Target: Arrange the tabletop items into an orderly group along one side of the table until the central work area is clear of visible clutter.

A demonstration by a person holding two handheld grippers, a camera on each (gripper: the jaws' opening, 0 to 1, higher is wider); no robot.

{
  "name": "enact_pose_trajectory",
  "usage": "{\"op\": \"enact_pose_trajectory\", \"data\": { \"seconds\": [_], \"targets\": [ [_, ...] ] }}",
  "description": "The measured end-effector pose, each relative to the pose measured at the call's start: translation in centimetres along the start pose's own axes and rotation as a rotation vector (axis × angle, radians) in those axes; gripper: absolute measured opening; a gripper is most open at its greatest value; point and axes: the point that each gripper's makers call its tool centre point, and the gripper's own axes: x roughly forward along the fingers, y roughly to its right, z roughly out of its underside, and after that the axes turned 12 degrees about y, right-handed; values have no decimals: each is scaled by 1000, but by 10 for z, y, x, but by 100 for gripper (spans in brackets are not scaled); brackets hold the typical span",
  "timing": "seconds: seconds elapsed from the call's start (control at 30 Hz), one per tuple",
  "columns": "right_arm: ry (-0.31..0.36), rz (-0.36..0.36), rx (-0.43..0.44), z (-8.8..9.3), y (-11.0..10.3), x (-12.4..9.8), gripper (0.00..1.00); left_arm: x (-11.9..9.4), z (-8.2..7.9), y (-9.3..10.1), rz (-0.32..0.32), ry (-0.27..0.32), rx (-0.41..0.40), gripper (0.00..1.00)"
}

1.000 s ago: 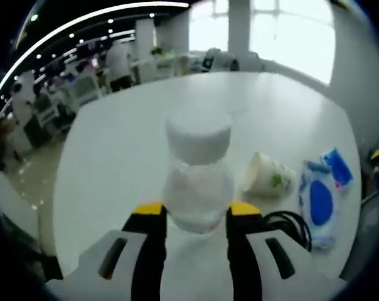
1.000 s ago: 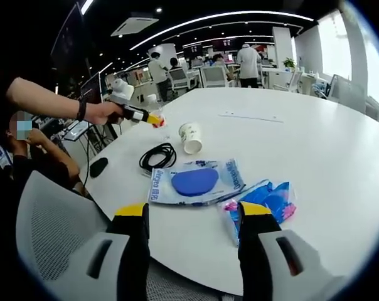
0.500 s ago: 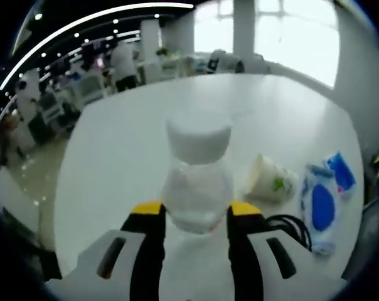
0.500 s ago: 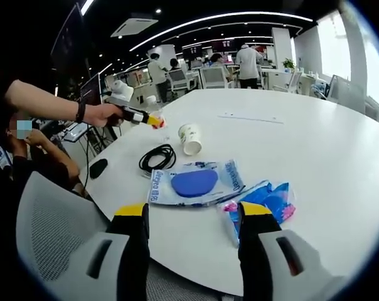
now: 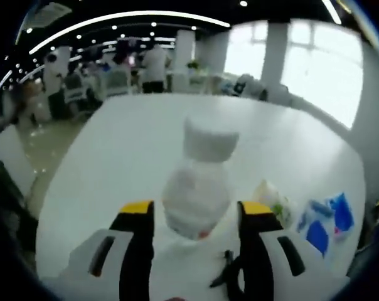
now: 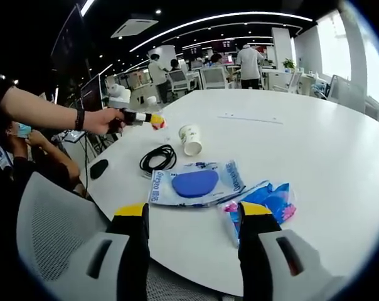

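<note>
The left gripper point(image 5: 196, 216) is clamped on the bottle point(image 5: 199, 188), cap pointing straight ahead; the right gripper point(image 6: 192, 216) is held open.

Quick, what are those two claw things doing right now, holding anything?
Left gripper: shut on the bottle.
Right gripper: open, holding nothing, jaws spread above the table edge.
</note>
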Motion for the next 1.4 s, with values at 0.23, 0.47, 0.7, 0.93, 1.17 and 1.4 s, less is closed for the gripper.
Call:
{"op": "enact_pose_trajectory", "data": {
  "seconds": [0.23,0.47,0.7,0.93,1.17,1.4],
  "targets": [
    [-3,-1,3,1,0,0,56,0,-3,-6,-136,52,-32,56],
    [-1,1,3,1,1,0,56,3,-7,-3,-237,80,-52,56],
    [0,3,4,1,1,0,56,2,-10,-5,-330,92,-61,53],
    [3,4,8,0,1,0,56,4,-12,0,-317,86,-55,42],
    [5,5,10,0,1,1,56,6,-12,0,-208,75,-13,42],
    [2,2,6,0,0,1,56,7,-12,-1,-82,54,5,42]
  ]
}}
